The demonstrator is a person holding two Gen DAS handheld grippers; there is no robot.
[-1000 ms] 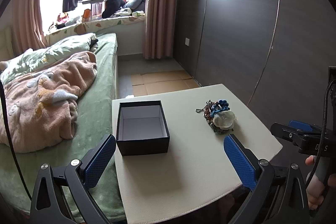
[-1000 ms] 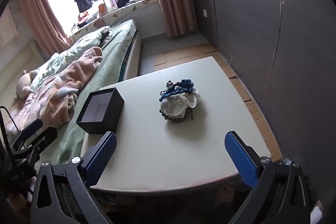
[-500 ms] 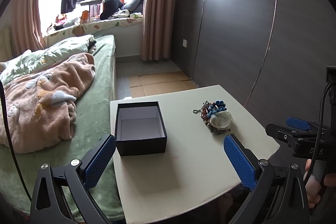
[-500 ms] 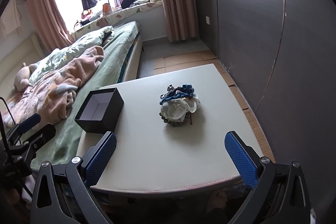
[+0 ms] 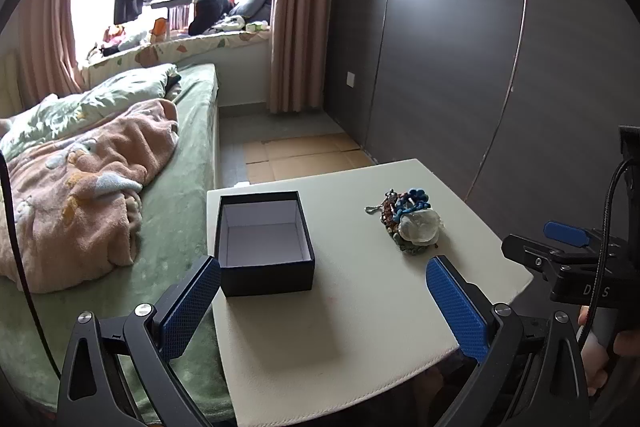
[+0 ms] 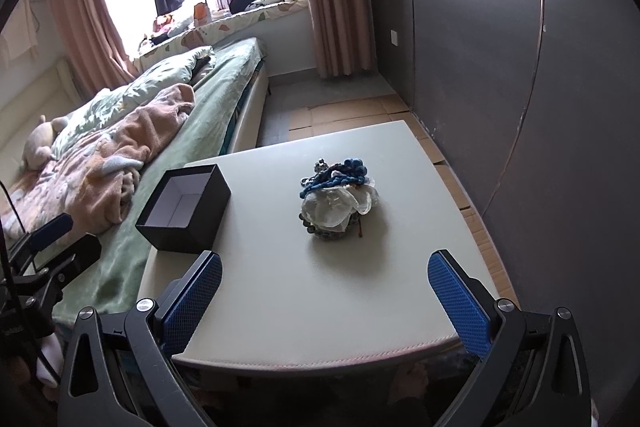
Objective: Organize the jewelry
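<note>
A heap of jewelry (image 5: pixel 408 223) (image 6: pixel 336 197), blue and brown bead strings under a clear white piece, lies on the cream table (image 5: pixel 360 327) (image 6: pixel 320 287). An open black box (image 5: pixel 262 241) (image 6: pixel 186 213) with a pale, empty inside stands at the table's left side. My left gripper (image 5: pixel 322 303) hovers open above the near table edge, short of the box. My right gripper (image 6: pixel 324 301) is open too, held back from the heap; it also shows at the right edge (image 5: pixel 568 251) of the left wrist view.
A bed (image 5: pixel 176 195) with a green sheet and a pink blanket (image 5: pixel 76 183) runs along the table's left side. A dark panelled wall (image 5: pixel 500 67) stands to the right. Cardboard sheets (image 5: pixel 300 157) cover the floor beyond the table. A hand (image 5: pixel 600 355) holds the right gripper's handle.
Both cameras have pulled back and risen slightly, so the table, box and jewelry look a little farther off. Both grippers stay open and hold nothing.
</note>
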